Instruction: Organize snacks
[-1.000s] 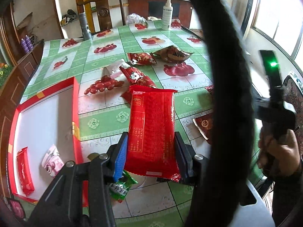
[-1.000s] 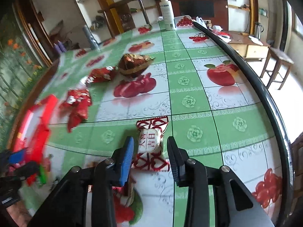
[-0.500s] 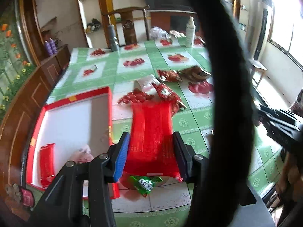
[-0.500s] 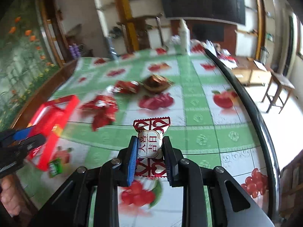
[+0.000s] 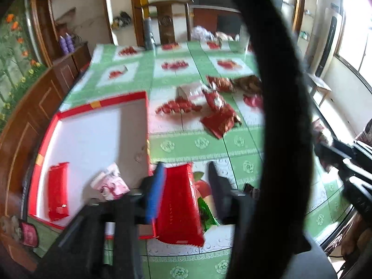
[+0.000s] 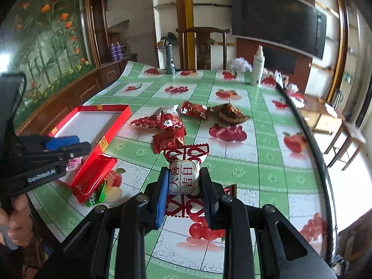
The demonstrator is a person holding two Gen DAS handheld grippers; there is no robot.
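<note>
My long flat red foil snack packet (image 5: 180,205) lies with its long axis running from six toward twelve o'clock in the left wrist view, its serrated end nearest me, resting on the green-and-white fruit-print tablecloth (image 6: 244,139) against the near corner of the shallow red cardboard box with a white floor (image 5: 93,125). The left gripper (image 5: 186,186) has just been widening its jaws: the blue pad is at the packet's left edge, while the black finger stands clear at three o'clock, so nothing is pinched. A second ago that packet was squeezed between both pads and carried above the table. A small green wrapper (image 5: 207,214) pokes out beside it.

My right gripper (image 6: 183,191) is clamped tight on a white pillow-shaped candy pack with red paper-cut ends (image 6: 184,176), which stands upright, long axis toward twelve o'clock. A second ago it lay on the cloth between open jaws; now it is lifted. Inside the box sit another red packet (image 5: 58,193) at nine o'clock and a pink-and-white wrapped sweet (image 5: 110,183).
</note>
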